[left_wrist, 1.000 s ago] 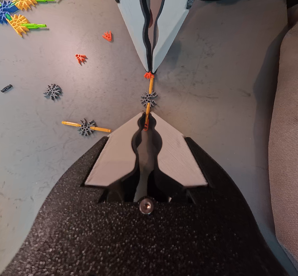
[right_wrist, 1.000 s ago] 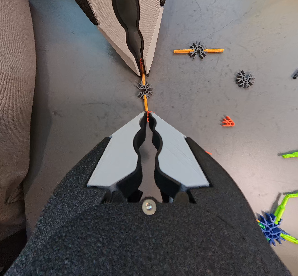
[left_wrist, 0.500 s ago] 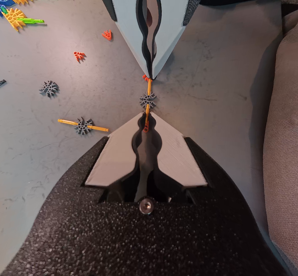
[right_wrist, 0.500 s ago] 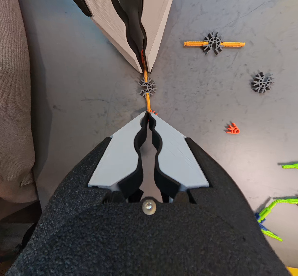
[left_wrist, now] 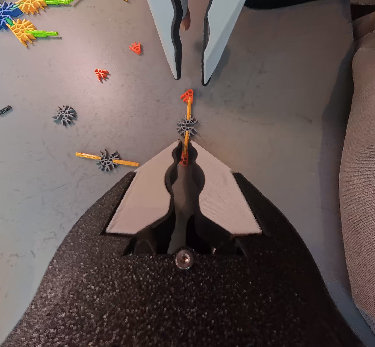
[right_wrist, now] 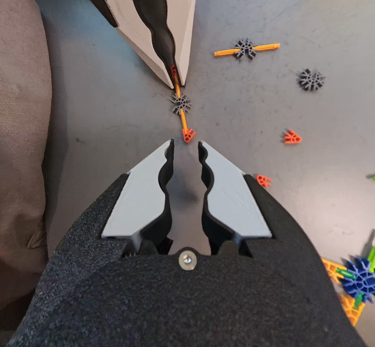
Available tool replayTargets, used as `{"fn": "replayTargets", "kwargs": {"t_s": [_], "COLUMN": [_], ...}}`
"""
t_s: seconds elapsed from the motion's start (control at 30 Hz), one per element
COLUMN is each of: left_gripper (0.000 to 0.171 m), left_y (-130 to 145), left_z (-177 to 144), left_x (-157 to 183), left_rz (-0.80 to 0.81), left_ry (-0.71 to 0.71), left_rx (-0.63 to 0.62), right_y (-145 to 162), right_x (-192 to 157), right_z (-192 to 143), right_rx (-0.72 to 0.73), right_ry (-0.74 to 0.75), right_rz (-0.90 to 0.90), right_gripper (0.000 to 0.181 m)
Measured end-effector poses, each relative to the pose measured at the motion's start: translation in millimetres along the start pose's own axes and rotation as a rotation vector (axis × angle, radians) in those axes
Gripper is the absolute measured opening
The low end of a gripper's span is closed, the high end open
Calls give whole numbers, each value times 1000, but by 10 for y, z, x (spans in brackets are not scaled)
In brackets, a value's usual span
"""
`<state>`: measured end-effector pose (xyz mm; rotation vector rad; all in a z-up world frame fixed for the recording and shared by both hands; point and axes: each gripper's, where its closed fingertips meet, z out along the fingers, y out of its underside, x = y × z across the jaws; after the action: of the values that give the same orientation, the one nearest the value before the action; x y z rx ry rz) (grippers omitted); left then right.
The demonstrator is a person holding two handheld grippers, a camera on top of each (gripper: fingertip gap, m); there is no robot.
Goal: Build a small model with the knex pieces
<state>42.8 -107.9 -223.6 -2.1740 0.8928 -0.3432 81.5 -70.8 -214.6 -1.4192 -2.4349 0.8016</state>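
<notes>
A small assembly lies on the grey table (left_wrist: 274, 114): a grey snowflake connector (left_wrist: 187, 125) with two orange rods and a red connector at each end. My left gripper (left_wrist: 184, 142) is shut on the near rod and its red connector (left_wrist: 184, 157). My right gripper (left_wrist: 190, 80) is open, its tips just short of the far red connector (left_wrist: 187, 95) and not touching it. In the right wrist view my right gripper (right_wrist: 185, 142) stands open just behind that red connector (right_wrist: 188, 134). Beyond it are the grey connector (right_wrist: 180, 103) and the shut left gripper (right_wrist: 177, 85).
A second grey connector with two orange rods (left_wrist: 107, 160) lies left. Nearby are a loose grey connector (left_wrist: 65, 114), two loose red connectors (left_wrist: 101, 74) (left_wrist: 136, 48) and a small black piece (left_wrist: 5, 110). A blue, yellow and green build (left_wrist: 30, 6) lies far left. Beige fabric (left_wrist: 361, 154) borders the right. My right fingertips sit around 6 centimeters from my left ones. Left tips and right tips are each some 20 centimeters from the small black piece (left_wrist: 5, 110).
My right gripper has opened, let go of the far red connector and drawn back a little. My left gripper keeps its hold on the near end.
</notes>
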Motion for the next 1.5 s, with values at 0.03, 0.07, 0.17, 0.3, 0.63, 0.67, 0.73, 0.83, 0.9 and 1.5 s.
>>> {"fn": "replayTargets", "kwargs": {"t_s": [0.03, 0.07, 0.17, 0.3, 0.63, 0.67, 0.73, 0.83, 0.9, 1.5], "left_gripper": [7, 8, 9, 9, 11, 13, 16, 23, 25, 22], "left_y": [-1, -2, 2, -8, 43, 49, 68, 96, 109, 99], "left_z": [-1, -3, -9, -132, -429, -418, -384, -322, -287, -81], "left_x": [-9, -22, -128, -547, -883, -868, -840, -782, -747, -536], "left_rz": [1, -1, -5, -95, -243, -240, -229, -237, -249, -138], "left_ry": [1, 1, -41, -229, -286, -280, -274, -244, -223, -35], "left_rx": [3, 6, 15, 55, 127, 121, 101, 78, 69, 14], "right_y": [46, 65, -11, -106, 43, 90, 167, -25, -203, 296], "right_x": [25, 29, 15, 73, 235, 274, 255, -141, -451, 730], "right_z": [-13, -14, 38, 166, 16, -23, -48, 22, 36, -231], "right_rx": [13, 33, 81, 63, 82, 96, 100, 155, 207, 81], "right_ry": [13, 20, 38, 65, 246, 281, 324, 208, 89, 180], "right_rz": [8, 10, 7, -1, 285, 336, 391, 349, 288, 138], "right_gripper": [22, 22, 25, 21, 10, 10, 11, 24, 28, 26]}}
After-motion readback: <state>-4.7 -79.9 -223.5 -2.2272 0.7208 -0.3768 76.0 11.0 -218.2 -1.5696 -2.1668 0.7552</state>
